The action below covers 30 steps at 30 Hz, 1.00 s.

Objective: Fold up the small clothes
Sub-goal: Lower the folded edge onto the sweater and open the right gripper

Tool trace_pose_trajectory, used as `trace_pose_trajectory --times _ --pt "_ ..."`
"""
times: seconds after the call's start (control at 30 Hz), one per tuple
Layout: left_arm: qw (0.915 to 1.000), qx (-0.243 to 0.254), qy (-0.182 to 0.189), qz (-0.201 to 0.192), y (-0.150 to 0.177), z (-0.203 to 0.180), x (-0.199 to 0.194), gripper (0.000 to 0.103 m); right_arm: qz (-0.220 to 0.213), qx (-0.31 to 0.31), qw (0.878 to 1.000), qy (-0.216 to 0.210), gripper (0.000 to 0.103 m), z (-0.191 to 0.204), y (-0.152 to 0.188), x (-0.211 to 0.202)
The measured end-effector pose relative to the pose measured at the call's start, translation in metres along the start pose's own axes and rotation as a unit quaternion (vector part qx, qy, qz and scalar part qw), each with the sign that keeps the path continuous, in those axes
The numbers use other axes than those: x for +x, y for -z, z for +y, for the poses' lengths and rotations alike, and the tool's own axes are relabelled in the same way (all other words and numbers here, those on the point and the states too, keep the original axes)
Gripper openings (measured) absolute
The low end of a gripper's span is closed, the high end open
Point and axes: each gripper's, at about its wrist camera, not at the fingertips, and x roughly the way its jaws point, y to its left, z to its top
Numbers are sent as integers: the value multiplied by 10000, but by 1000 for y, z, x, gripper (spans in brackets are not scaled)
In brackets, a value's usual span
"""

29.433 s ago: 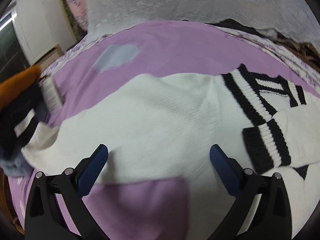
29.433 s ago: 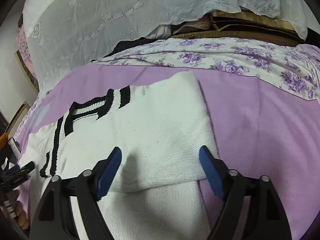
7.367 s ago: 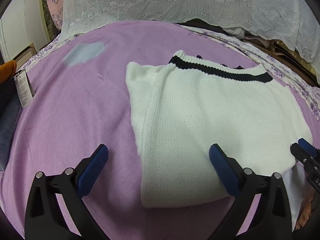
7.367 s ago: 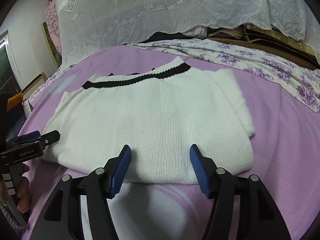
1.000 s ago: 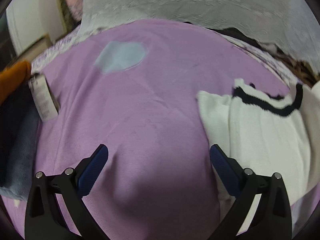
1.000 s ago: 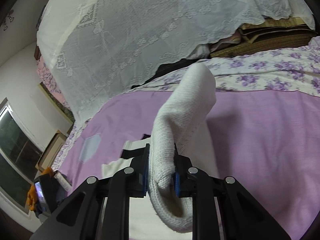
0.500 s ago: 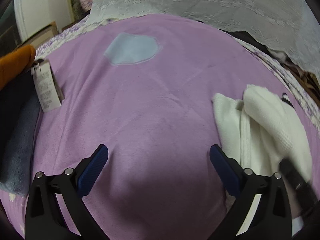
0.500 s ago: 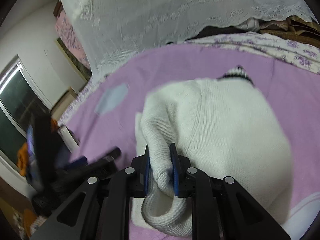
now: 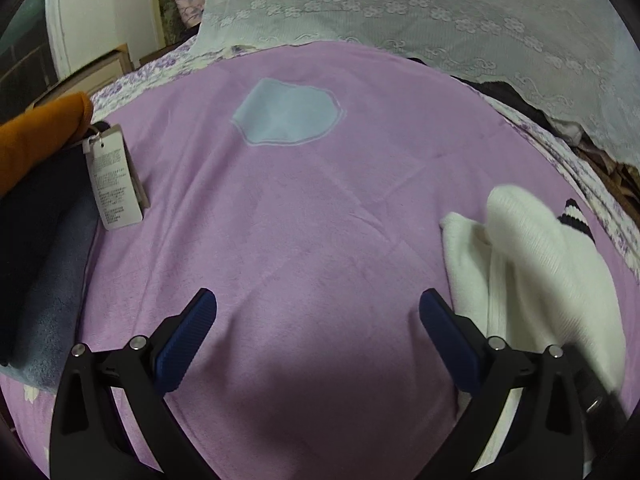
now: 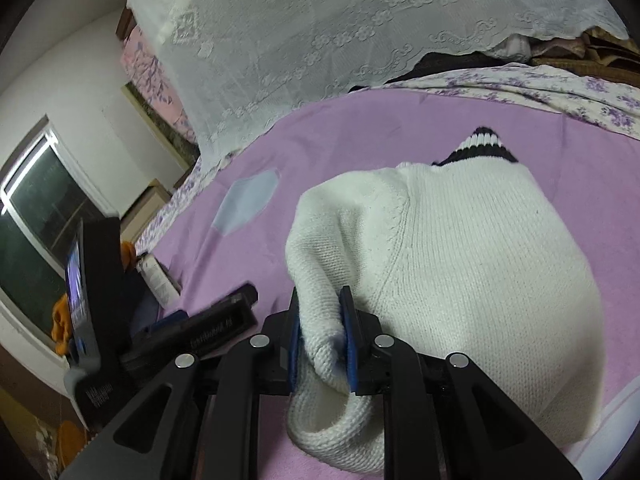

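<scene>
sweater [image 10: 472,264] now doubled over, collar far-end

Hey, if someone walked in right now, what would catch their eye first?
Probably the white sweater, bunched in the middle of the purple blanket, with the right gripper clamped on a thick fold at its near edge. Next, the pale blue patch farther up the blanket, and the open left gripper over bare blanket.

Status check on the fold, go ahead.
Right gripper shut on white knit sweater, folded edge lifted. Left gripper open, empty, over purple blanket. Nothing blocking.
</scene>
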Motion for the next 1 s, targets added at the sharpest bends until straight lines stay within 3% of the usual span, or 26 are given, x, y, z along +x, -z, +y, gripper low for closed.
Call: trace_pose_trajectory --times 0.13,0.3,0.6,0.8,1.0 --pt "10000 -88 30 33 -1 5 1 99 267 -251 9991 198 19 1 16 18" --pt "9999 141 -50 -76 3 -5 -2 99 231 -868 9952 400 23 13 23 16" --pt "9989 418 -60 -220 8 -18 -8 99 -29 -1608 9867 246 36 23 41 -36" --pt "9971 601 94 -457 14 -29 -19 99 -492 -1469 9863 560 36 -2 35 -71" --pt "9910 1198 8 -599 29 -56 -23 99 -21 -1400 9877 696 37 -15 41 -46"
